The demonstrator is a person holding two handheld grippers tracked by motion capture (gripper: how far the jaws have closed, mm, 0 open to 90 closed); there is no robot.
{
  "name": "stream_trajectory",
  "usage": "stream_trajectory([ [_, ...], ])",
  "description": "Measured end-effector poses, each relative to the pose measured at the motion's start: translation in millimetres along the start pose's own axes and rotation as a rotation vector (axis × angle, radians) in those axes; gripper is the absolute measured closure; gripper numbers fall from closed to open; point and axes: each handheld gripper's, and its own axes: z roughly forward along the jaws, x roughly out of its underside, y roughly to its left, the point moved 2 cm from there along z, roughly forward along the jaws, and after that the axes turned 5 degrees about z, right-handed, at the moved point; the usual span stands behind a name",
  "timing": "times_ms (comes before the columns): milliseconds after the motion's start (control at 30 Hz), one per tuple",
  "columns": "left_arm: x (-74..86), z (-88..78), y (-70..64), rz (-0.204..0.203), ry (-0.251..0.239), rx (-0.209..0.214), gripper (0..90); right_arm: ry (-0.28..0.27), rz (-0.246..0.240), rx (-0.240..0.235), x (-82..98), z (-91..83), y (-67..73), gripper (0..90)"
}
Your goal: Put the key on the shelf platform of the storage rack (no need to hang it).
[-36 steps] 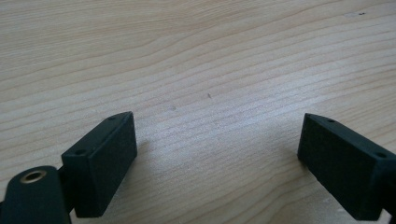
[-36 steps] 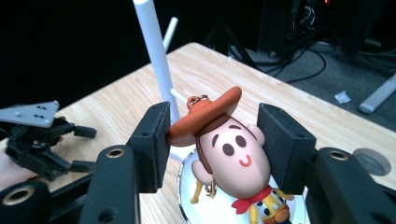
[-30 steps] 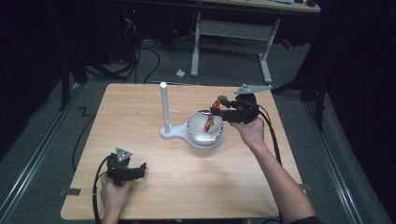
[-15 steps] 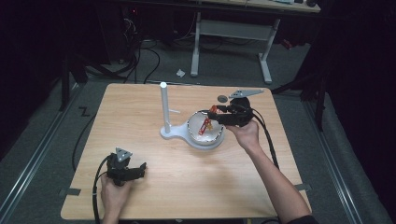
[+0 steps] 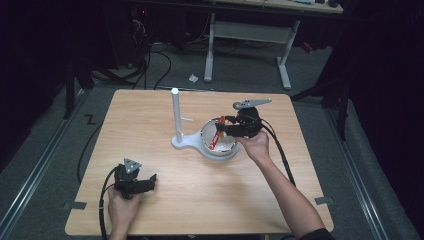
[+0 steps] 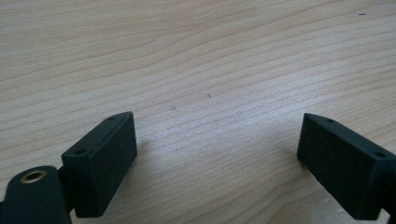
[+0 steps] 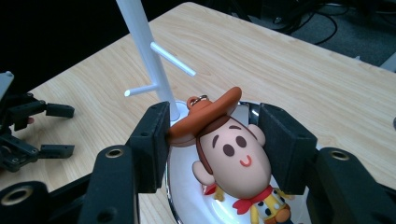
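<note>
Right gripper [image 7: 212, 140] is closing around the cowboy figure [image 7: 233, 156] lying in the white dish [image 5: 218, 147] at frame centre, jaws bracketing its head but not yet clamped. Next it likely needs squeezing, then lifting toward the pegged stand [image 7: 149, 51]. Left gripper [image 6: 217, 154] is resting released on the worktop [image 5: 150, 115], lower left.

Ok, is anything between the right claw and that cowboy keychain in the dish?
Nothing visible. The right claw already straddles the cowboy keychain lying in the white dish, one jaw at the hat brim, the other beside its head. The white stand rises behind, clear.
</note>
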Motion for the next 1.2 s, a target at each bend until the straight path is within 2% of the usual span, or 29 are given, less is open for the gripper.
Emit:
stream_trajectory([
  [200, 0.0, 0.0, 0.0, -0.001, 0.000, 0.000, 12.3, 0.029, 0.025, 0.008, 9.6, 11.2, -6.1, 46.3],
  [233, 0.0, 0.0, 0.0, 0.000, 0.000, 0.000, 12.3, 0.048, 0.022, 0.019, 12.1, 14.8, -7.4, 46.3],
  [500, 0.0, 0.0, 0.0, -0.001, -0.001, -0.001, 12.4, 0.088, -0.010, 0.049, 16.7, 27.4, -5.8, 46.1],
  [667, 0.0, 0.0, 0.0, -0.001, -0.001, -0.001, 12.4, 0.093, 0.007, 0.046, 20.1, 33.0, -8.0, 46.0],
  [733, 0.0, 0.0, 0.0, -0.001, -0.001, 0.000, 12.4, 0.094, -0.009, 0.050, 21.0, 34.4, -6.4, 46.0],
  [800, 0.0, 0.0, 0.0, -0.001, -0.001, 0.000, 12.4, 0.110, -0.020, 0.071, 23.5, 36.7, -5.5, 46.0],
  [867, 0.0, 0.0, 0.0, -0.001, -0.001, 0.000, 12.4, 0.113, -0.019, 0.070, 24.6, 37.5, -5.9, 46.0],
  [1033, 0.0, 0.0, 0.0, -0.001, -0.001, -0.001, 12.4, 0.123, 0.003, 0.081, 31.6, 41.8, -10.4, 45.9],
  [1200, 0.0, 0.0, 0.0, -0.001, -0.001, -0.001, 12.4, 0.125, 0.010, 0.120, 32.7, 44.3, -12.3, 45.1],
])
